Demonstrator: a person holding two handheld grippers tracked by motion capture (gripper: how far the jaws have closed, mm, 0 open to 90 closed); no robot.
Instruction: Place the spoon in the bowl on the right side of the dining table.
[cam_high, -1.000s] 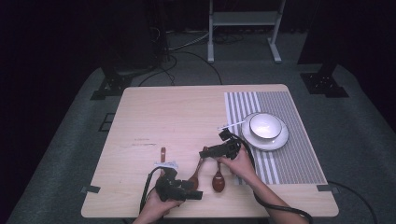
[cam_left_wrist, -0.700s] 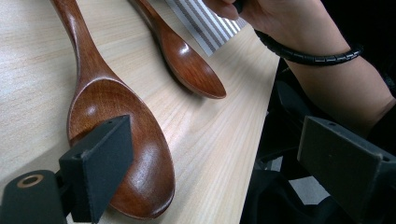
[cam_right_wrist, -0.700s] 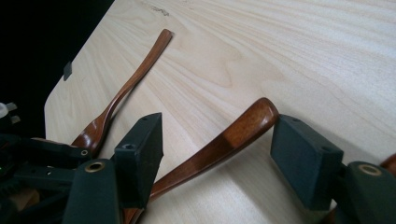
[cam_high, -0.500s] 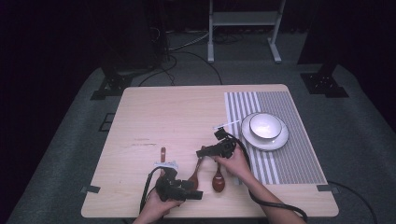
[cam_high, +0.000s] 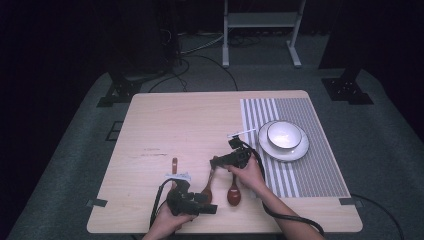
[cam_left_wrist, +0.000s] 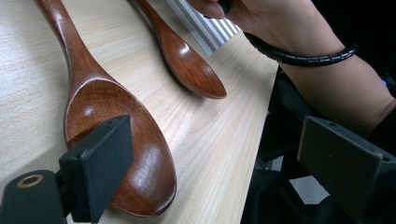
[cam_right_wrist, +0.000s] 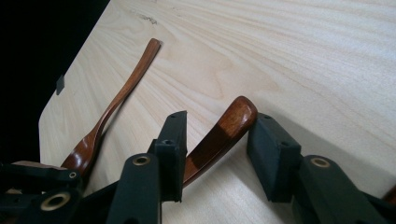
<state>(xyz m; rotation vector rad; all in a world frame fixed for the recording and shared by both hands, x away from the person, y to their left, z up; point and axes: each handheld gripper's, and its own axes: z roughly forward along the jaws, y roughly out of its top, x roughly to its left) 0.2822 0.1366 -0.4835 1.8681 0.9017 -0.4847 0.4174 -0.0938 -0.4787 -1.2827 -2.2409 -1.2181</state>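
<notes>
The right claw (cam_right_wrist: 215, 154) has just been closing, its jaws astride the middle spoon's handle (cam_right_wrist: 219, 133) but not yet gripping, while the left claw (cam_left_wrist: 224, 163) stands open over the near spoon's bowl (cam_left_wrist: 116, 135) on the counter (cam_high: 200, 125).

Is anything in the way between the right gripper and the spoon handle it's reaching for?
Nothing visible. The spoon handle already lies between the jaws of the right gripper, which have just been closing on it. Around it is bare table; the thinner spoon lies apart, off to one side.
</notes>
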